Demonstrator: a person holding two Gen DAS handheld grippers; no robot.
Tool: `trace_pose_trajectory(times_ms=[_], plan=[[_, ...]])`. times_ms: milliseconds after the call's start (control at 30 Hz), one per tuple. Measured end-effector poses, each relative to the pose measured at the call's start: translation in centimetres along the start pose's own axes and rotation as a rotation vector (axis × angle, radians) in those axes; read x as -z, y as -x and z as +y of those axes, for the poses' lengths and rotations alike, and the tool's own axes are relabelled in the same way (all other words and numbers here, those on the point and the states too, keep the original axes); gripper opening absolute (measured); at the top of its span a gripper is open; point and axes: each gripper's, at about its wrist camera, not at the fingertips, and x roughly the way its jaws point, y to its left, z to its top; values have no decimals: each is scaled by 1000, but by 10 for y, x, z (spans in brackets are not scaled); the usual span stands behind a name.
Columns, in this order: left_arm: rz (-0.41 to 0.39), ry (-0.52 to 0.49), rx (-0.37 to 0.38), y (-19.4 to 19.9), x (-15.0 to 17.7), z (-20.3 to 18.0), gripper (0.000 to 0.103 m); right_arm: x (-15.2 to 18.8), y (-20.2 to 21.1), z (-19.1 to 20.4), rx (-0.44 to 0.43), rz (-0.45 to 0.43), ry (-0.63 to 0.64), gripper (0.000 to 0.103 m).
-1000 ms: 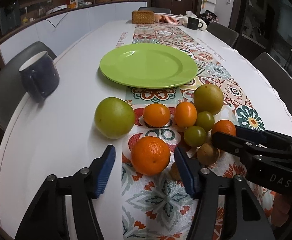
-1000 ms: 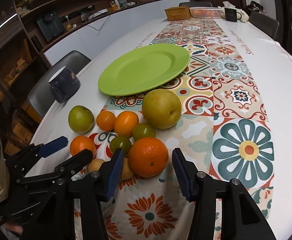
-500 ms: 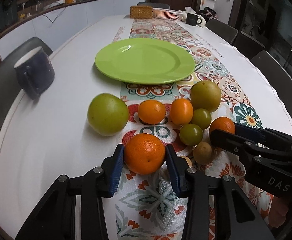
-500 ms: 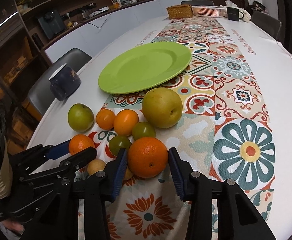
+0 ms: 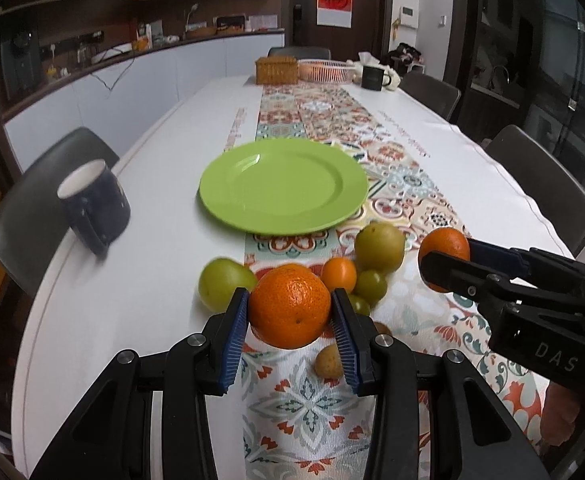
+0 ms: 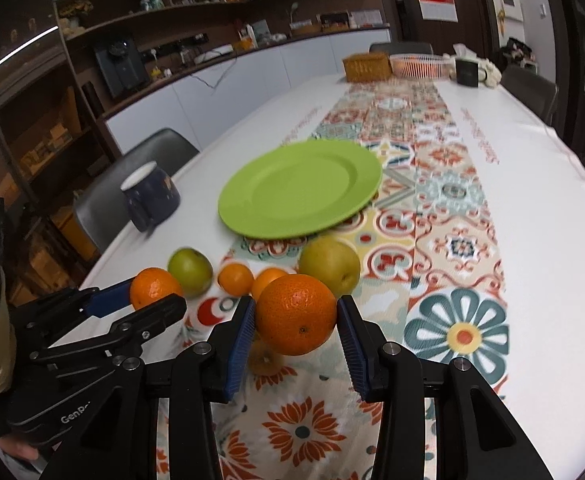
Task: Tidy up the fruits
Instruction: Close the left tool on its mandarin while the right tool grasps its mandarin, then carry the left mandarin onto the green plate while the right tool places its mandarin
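Both oranges are off the runner now: a second ago my tongs stood spread around them. My left gripper (image 5: 290, 316) pinches one orange (image 5: 290, 306), my right gripper (image 6: 294, 326) the other orange (image 6: 295, 314), both bright and pebbled, above the remaining fruit. The green plate (image 5: 228, 184) just beyond is probably next.

The long table (image 5: 140, 264) is viewed from its near end by both wrist cameras, each aimed close along its own fingers toward the far end. The left gripper (image 5: 290, 320) is seen again at the right view's left edge; the green plate (image 6: 300, 188) and patterned runner (image 6: 444, 200) are shared.
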Motion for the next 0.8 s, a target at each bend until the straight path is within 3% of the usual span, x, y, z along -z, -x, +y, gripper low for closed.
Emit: trace_pose_trajectory(times_ms=[400, 800], plan=[[-46, -26, -2, -14, -50, 8, 41, -54, -3, 2, -2, -78, 62, 43], [82, 26, 42, -84, -86, 32, 41, -98, -63, -3, 4, -15, 104, 43]])
